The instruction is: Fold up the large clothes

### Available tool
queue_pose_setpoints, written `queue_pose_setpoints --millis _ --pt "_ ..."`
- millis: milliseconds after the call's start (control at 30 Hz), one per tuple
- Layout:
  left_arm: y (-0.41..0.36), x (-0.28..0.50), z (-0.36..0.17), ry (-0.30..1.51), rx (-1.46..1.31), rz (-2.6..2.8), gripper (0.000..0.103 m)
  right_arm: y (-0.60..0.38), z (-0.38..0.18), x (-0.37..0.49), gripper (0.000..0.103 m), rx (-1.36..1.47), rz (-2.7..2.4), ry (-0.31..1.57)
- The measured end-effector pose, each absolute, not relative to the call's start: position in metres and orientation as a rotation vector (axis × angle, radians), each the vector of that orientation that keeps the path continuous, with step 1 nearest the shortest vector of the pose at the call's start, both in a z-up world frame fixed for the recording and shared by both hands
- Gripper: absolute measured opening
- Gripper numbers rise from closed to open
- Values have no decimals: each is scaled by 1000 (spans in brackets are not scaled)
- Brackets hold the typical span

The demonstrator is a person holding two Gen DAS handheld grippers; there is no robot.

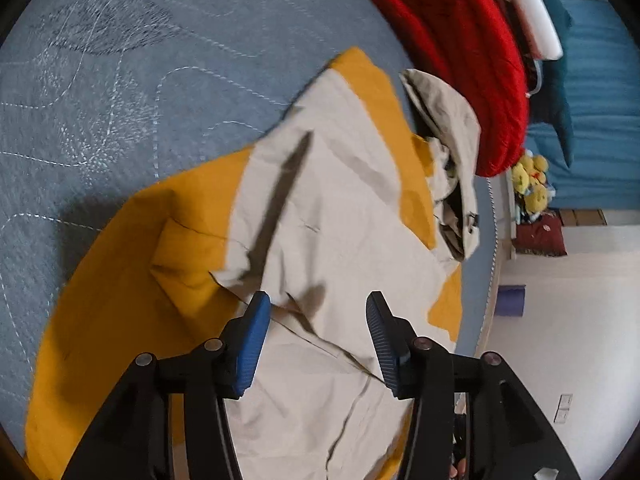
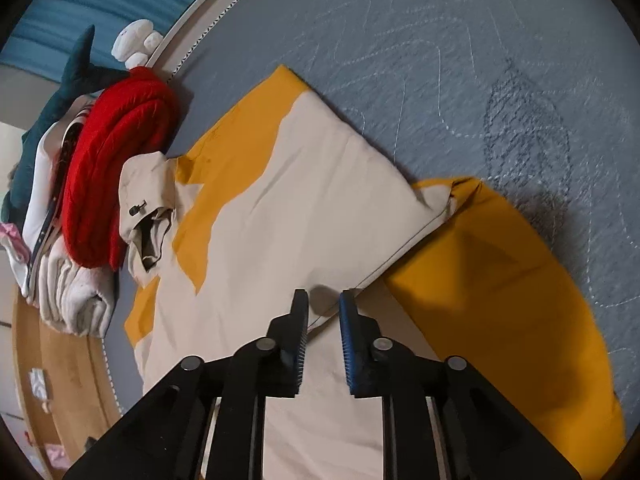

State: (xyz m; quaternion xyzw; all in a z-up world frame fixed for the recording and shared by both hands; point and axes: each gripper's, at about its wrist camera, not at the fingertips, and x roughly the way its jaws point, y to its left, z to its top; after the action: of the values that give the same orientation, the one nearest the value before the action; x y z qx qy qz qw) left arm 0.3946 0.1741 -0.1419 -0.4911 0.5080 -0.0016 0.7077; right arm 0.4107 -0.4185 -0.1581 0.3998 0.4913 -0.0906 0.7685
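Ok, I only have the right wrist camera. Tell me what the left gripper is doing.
Observer: The left gripper is open, jaws wide apart, with nothing between them.
Operator: Say what it's pointing at.
Observer: The creased beige panel of the jacket. A dark fold line runs away from the fingertips.
Operator: Report what's past the bed edge on that side.
Observer: A dark red cushion beside the yellow plush toys.
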Motion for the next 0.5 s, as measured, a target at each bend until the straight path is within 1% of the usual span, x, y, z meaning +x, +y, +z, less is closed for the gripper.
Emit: queue_pose_setpoints --millis 67,100,133,167,200,233,300,433,500 --pt "174 399 -148 1144 -1062 15 44 -420 -159 411 18 872 -192 1065" --pt "171 397 -150 1145 -1049 21 39 -421 -159 412 18 870 -191 1063" --pt "171 398 -152 1149 -1026 31 25 -422 -159 413 18 868 -192 1061" --pt "171 398 -153 1150 -1008 33 15 -423 -160 413 18 867 -194 1061" --pt "169 401 -153 1152 -981 32 3 -424 -160 414 16 870 -195 1058" --pt "167 402 -148 1145 -943 30 1 -426 -161 414 14 874 -195 1057" --pt "161 406 -132 1095 -875 5 0 -429 -161 415 2 870 -202 1054" --pt "157 407 -93 970 -684 28 0 -437 -156 415 0 846 -258 1033" --pt "159 410 -92 983 -659 54 0 -440 -153 413 0 838 -287 1026"
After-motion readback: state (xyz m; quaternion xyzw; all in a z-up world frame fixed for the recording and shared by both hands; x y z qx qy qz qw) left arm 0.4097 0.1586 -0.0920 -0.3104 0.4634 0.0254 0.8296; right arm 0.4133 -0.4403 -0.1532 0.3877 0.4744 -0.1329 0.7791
